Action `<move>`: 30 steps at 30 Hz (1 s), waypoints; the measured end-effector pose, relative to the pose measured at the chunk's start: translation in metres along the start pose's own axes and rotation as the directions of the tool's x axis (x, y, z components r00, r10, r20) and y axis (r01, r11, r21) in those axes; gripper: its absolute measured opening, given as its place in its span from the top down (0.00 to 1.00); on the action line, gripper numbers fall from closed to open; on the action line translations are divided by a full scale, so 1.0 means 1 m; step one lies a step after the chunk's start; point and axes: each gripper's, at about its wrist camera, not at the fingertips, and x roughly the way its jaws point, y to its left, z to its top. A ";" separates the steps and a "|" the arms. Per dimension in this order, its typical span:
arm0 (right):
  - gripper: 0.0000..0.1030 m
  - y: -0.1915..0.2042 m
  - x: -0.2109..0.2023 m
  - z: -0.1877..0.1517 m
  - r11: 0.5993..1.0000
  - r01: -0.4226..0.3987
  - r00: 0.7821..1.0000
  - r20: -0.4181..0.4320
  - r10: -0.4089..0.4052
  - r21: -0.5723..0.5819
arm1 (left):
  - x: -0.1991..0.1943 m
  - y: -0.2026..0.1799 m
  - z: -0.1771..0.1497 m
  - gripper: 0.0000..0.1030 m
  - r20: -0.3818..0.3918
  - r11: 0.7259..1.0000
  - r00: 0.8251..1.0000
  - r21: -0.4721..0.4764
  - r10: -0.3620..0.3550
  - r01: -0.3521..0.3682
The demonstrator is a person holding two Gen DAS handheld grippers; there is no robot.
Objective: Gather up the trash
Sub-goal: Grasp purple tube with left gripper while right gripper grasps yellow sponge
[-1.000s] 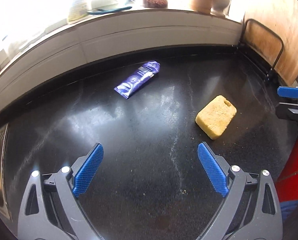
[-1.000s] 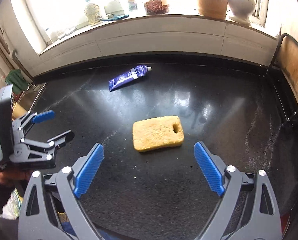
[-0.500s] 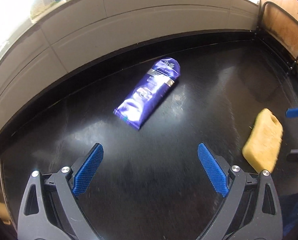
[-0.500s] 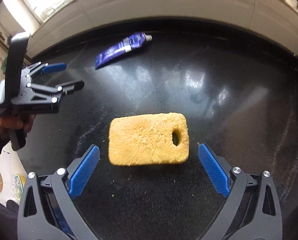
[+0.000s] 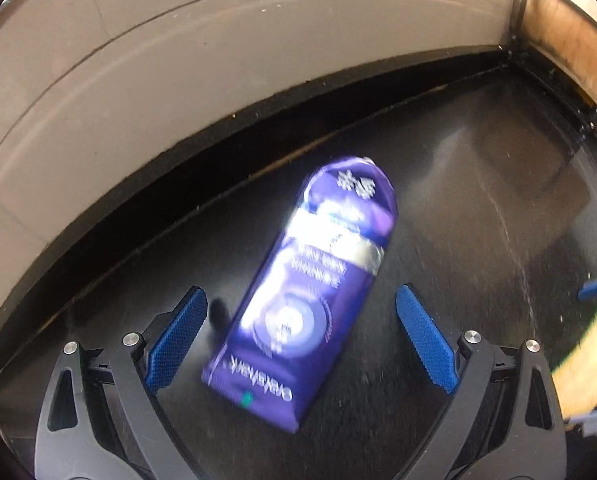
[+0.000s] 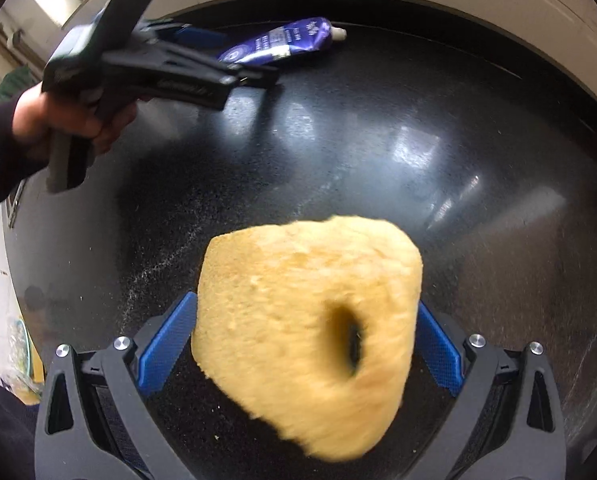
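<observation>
- The left gripper (image 5: 302, 344) points down at the black speckled countertop (image 5: 478, 208), fingers spread on both sides of the flat purple plastic tube (image 5: 310, 288).
- The right gripper (image 6: 298, 344), also spread, frames the yellow rectangular sponge (image 6: 298, 320).
- Both came much closer than half a second ago.

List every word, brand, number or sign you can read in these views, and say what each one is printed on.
Purple tube: the large word at its flat end, seen upside down, is too blurred to read with confidence.
Smaller lines across the tube's pale band: blurred, unreadable.
Left gripper body: embossed lettering, too blurred to read.
Yellow sponge: no text.
</observation>
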 end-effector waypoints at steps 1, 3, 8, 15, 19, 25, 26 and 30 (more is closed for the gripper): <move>0.14 0.005 0.000 0.000 1.000 0.008 1.000 0.006 -0.008 -0.026 | 0.002 0.001 0.003 0.11 -0.001 1.000 1.000 0.000 -0.011 0.011; 0.47 0.010 -0.003 -0.001 0.997 0.054 0.998 0.023 -0.052 -0.061 | 0.002 0.000 0.003 0.21 0.004 0.999 0.999 -0.003 -0.037 0.037; 0.75 0.002 -0.009 0.001 1.000 0.019 1.000 0.015 -0.019 0.002 | -0.008 -0.020 0.005 0.49 -0.007 0.999 0.999 0.011 -0.041 0.041; 0.75 -0.002 -0.031 -0.004 0.999 0.030 0.998 0.055 -0.031 0.027 | -0.038 -0.037 -0.014 0.49 -0.004 0.997 1.000 -0.074 -0.031 0.031; 0.75 0.009 -0.046 -0.003 0.999 0.039 0.995 0.094 -0.040 0.021 | -0.064 -0.041 -0.033 0.51 0.005 0.989 1.000 -0.150 -0.021 0.021; 0.75 0.031 -0.068 -0.013 0.998 0.054 0.988 0.149 -0.050 -0.023 | -0.095 -0.045 -0.070 0.91 -0.022 0.961 1.000 -0.276 0.009 -0.015; 0.76 0.035 -0.071 -0.015 0.998 0.054 0.986 0.159 -0.049 -0.029 | -0.100 -0.044 -0.078 0.91 -0.023 0.953 1.000 -0.304 0.008 -0.015; 0.76 0.044 -0.083 -0.025 0.997 0.059 0.982 0.184 -0.050 -0.042 | -0.115 -0.046 -0.100 0.92 -0.034 0.933 0.999 -0.357 0.033 -0.043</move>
